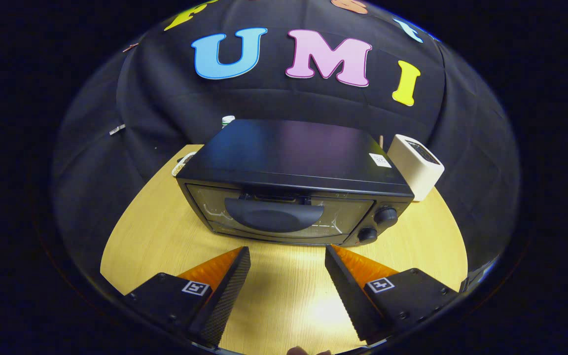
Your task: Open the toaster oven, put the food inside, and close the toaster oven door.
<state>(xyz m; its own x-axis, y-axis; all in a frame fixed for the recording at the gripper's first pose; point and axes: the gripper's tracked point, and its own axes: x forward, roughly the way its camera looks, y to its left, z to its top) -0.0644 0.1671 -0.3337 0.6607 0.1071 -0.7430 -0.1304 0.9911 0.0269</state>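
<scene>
My fingers (288,254) are spread wide, nothing between them but bare wooden surface (156,236). Just ahead of the tips sits the oven (296,182), a black box squarely in front of me, its door (279,217) shut. The glass front shows a dark curved handle (274,215) across its middle, right in line with the gap between my fingers. Two round knobs (385,215) stack on the panel beside the door, on my right, one above the other. A small white sticker (379,160) lies on the oven's top near its right rear corner.

Beyond the oven on the right, a cream box (414,167) stands tilted, close against the oven's corner. Behind the left side I catch a white dish (181,165) at the surface's edge, and a small white-and-green top (228,120) pokes up behind the oven; I can't tell what it belongs to.
</scene>
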